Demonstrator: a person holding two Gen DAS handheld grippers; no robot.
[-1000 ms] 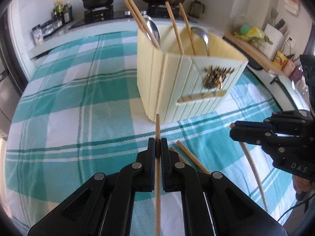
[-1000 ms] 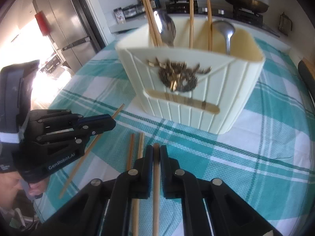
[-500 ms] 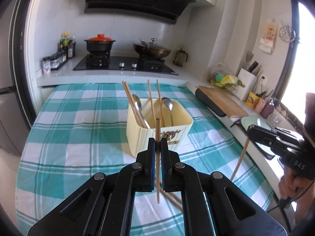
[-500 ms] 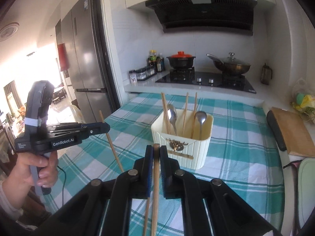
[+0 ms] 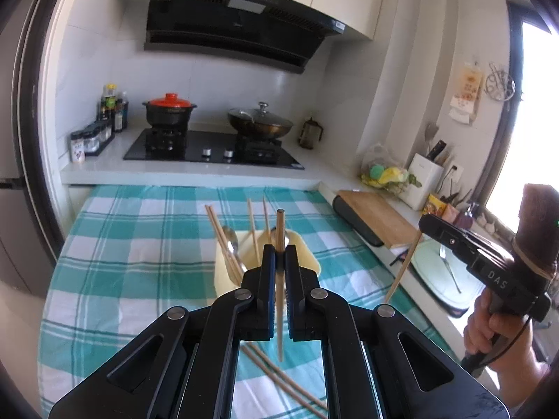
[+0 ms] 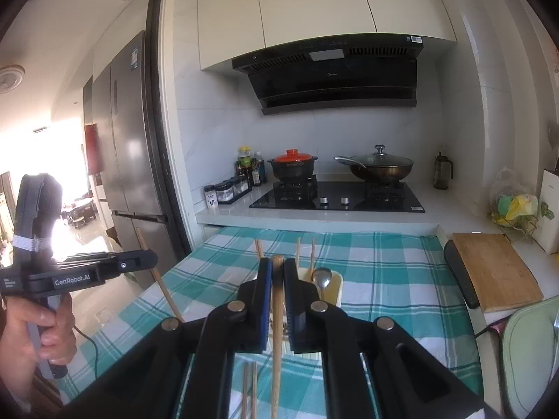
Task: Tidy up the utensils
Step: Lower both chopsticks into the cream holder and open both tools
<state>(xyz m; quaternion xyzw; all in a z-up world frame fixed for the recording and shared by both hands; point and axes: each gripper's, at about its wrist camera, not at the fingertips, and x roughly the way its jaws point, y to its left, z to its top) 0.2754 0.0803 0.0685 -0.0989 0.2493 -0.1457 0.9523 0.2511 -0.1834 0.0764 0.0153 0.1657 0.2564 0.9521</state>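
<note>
Teal checked tablecloth point(image 5: 139, 244), stove point(image 6: 335, 199) behind

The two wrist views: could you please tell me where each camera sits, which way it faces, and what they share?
Left wrist view: sits on the left gripper, raised above the table, facing the stove; its jaws clamp a chopstick, and the right gripper with the person's hand shows at right.
Right wrist view: sits on the right gripper, facing the same stove; its jaws clamp another chopstick, and the left gripper shows at left.
Shared: the cream utensil holder, checked tablecloth, red-lidded pot.
</note>
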